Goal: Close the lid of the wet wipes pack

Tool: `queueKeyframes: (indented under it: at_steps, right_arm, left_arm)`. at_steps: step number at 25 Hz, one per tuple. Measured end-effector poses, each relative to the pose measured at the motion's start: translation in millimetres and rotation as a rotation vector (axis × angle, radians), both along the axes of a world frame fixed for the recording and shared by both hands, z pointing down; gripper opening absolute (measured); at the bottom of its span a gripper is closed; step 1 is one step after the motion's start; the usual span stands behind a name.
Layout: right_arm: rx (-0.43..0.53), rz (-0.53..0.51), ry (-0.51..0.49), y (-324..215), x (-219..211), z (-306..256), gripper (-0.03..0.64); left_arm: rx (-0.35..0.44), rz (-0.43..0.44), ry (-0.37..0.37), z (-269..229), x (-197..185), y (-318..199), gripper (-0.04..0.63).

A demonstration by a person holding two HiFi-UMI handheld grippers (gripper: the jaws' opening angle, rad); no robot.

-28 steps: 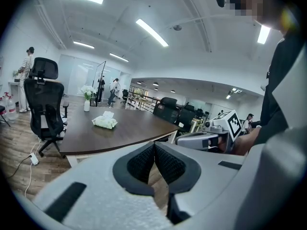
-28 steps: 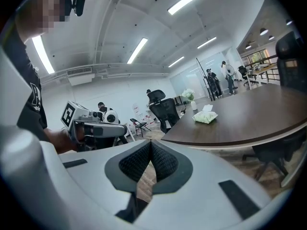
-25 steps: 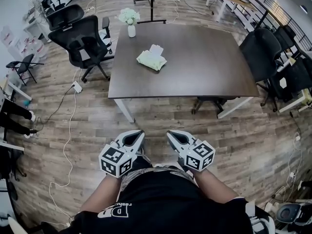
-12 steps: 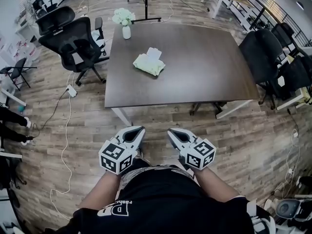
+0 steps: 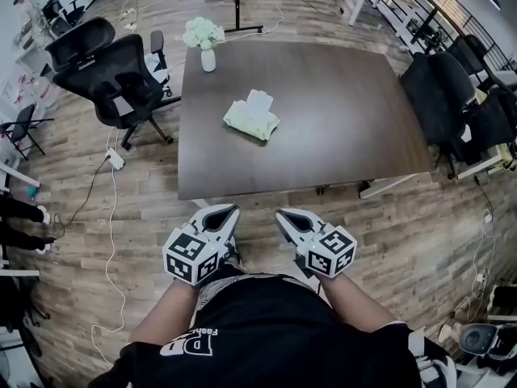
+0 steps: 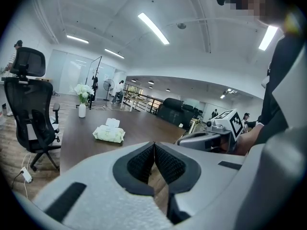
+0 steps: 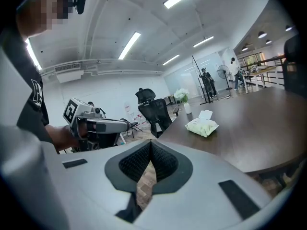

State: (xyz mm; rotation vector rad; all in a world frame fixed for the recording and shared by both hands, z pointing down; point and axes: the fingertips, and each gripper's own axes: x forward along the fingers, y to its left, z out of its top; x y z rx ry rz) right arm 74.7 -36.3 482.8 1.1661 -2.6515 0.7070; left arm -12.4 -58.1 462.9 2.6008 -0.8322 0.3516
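The worktop (image 5: 339, 120) was a big dark brown slab standing on a wood-plank floor (image 5: 145, 192). A pale green wet wipes pack (image 5: 251, 120) sat left of the middle with its white lid (image 5: 259, 99) flipped up. A small white vase (image 5: 208, 60) of white flowers (image 5: 202, 32) stood near the far left corner.

Left gripper (image 6: 154, 145) fingers meet, empty; wet wipes pack (image 6: 109, 134) lies on table (image 6: 76, 139) ahead.

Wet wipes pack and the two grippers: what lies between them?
In the head view, only bare tabletop and a strip of wood floor separate the wet wipes pack from the left gripper and right gripper; nothing else stands there.
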Motion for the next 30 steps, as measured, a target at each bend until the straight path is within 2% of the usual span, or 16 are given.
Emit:
queueKeyframes:
  at_steps: [17, 30]
  right_arm:
    - [-0.019, 0.090, 0.049, -128, -50, 6, 0.005]
    - [-0.027, 0.161, 0.076, -172, -53, 10, 0.005]
  left_arm:
    - [-0.020, 0.090, 0.003, 12, -50, -135, 0.019]
    - [-0.021, 0.152, 0.004, 16, -59, -184, 0.018]
